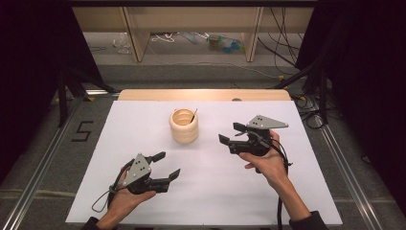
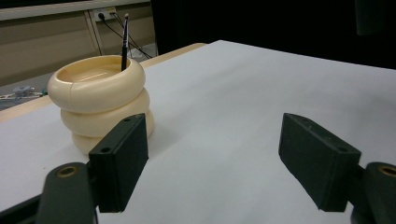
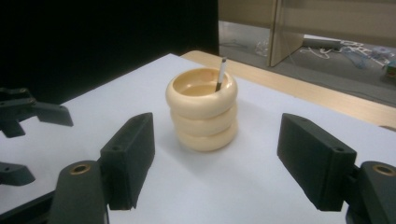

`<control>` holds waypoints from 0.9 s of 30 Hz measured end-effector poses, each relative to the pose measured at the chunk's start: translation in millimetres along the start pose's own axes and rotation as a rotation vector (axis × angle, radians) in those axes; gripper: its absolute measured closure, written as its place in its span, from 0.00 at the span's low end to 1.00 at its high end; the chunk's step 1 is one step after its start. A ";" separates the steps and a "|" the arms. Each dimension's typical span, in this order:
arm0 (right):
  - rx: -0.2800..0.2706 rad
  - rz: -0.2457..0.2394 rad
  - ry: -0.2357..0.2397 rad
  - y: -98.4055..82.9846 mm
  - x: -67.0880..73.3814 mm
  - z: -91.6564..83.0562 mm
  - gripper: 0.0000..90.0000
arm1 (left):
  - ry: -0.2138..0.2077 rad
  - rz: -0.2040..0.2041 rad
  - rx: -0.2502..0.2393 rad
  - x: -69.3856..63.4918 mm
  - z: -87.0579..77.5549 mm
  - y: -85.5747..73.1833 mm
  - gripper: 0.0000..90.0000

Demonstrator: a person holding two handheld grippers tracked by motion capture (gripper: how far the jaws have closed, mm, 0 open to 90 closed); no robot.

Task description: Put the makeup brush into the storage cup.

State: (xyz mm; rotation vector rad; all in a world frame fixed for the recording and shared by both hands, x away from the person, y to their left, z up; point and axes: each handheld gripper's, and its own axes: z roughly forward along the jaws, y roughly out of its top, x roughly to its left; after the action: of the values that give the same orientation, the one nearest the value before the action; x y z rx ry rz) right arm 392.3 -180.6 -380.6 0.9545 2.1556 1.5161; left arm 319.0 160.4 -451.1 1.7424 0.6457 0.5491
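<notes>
A cream holder (image 1: 184, 125) made of three stacked rings stands upright on the white table top (image 1: 206, 191), toward the back middle. A thin dark pen (image 1: 193, 115) leans inside it against the rim. My left gripper (image 1: 167, 164) is open at the front left, aimed toward the holder, with nothing between its jaws. My right gripper (image 1: 230, 132) is open to the right of the holder, pointing at it and apart from it. The left gripper view has the holder (image 2: 100, 100) and pen (image 2: 124, 42) beyond the open left gripper (image 2: 212, 154). In the right gripper view the holder (image 3: 202, 109) stands ahead of the open right gripper (image 3: 215, 154).
A wooden strip (image 1: 201, 94) runs along the table's far edge. Beyond it are shelf legs (image 1: 136, 33) and loose cables (image 1: 282, 43) on the floor. Dark curtains flank both sides. The left gripper's jaws (image 3: 23, 135) appear at the left edge of the right gripper view.
</notes>
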 end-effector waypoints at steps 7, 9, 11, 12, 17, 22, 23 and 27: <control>-0.025 -0.013 0.012 -7.5 4.4 -2.7 0.18 | -0.001 -0.003 -0.001 0.6 -0.2 -0.1 0.27; -0.026 -0.013 0.008 -9.8 5.2 -5.0 0.18 | -0.002 -0.003 -0.003 0.1 -0.1 -0.1 0.27; -0.042 -0.012 -0.013 -12.7 6.0 -6.5 0.18 | -0.004 -0.004 -0.002 -0.4 0.0 -0.2 0.27; -0.035 -0.009 -0.019 -14.2 6.2 -7.6 0.18 | -0.003 -0.004 -0.002 -0.5 0.0 -0.2 0.27; -0.046 0.000 -0.006 -25.7 5.2 -11.2 0.18 | -0.004 -0.003 -0.004 -0.3 0.1 -0.2 0.27; -0.032 0.002 -0.009 -34.2 6.5 -17.4 0.18 | -0.003 -0.003 -0.004 -0.2 0.2 -0.3 0.27; -0.044 0.000 -0.004 -36.0 7.2 -18.3 0.18 | -0.004 -0.003 -0.005 -0.3 0.2 -0.3 0.27; -0.040 -0.009 0.008 -41.7 10.5 -23.2 0.18 | -0.003 0.002 -0.004 -0.4 0.0 -0.3 0.27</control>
State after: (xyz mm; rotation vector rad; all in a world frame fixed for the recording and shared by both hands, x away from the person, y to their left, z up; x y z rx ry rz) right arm 356.8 -198.1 -409.2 0.9256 2.1247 1.5552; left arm 318.7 160.2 -451.4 1.7395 0.6402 0.5483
